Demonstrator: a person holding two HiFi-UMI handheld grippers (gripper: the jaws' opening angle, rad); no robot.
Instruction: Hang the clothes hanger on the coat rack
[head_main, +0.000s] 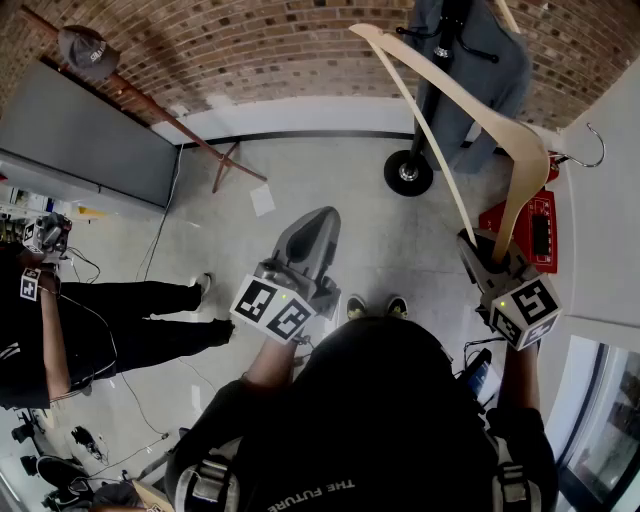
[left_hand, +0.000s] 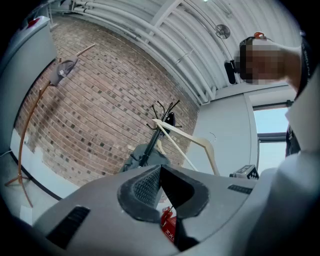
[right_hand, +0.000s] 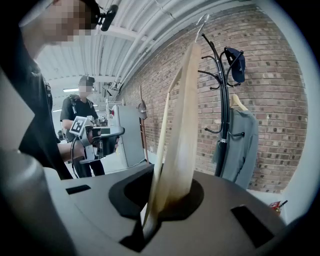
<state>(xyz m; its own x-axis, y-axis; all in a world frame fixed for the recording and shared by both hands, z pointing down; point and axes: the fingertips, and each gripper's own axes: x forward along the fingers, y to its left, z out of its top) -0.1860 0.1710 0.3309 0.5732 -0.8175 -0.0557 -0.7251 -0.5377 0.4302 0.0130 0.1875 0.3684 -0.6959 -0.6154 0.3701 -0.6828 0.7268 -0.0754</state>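
A pale wooden clothes hanger (head_main: 500, 120) stands upright with one end clamped in my right gripper (head_main: 487, 248), which is shut on it. Its metal hook (head_main: 592, 150) points right. In the right gripper view the hanger (right_hand: 182, 135) rises from between the jaws of my right gripper (right_hand: 162, 205). The black coat rack (head_main: 440, 60) stands ahead on a round base (head_main: 408, 172) and carries a grey coat (head_main: 485, 70). It also shows as the coat rack (right_hand: 225, 100) with a dark cap (right_hand: 235, 62) on a peg. My left gripper (head_main: 325, 222) is level at the middle, shut with nothing in it (left_hand: 160, 172).
Another person (head_main: 100, 320) stands at the left holding a device. A slanted wooden stand with a cap (head_main: 88, 50) leans by a grey cabinet (head_main: 90, 140). A red box (head_main: 535, 225) lies on the floor by the white wall (head_main: 610, 220) at the right.
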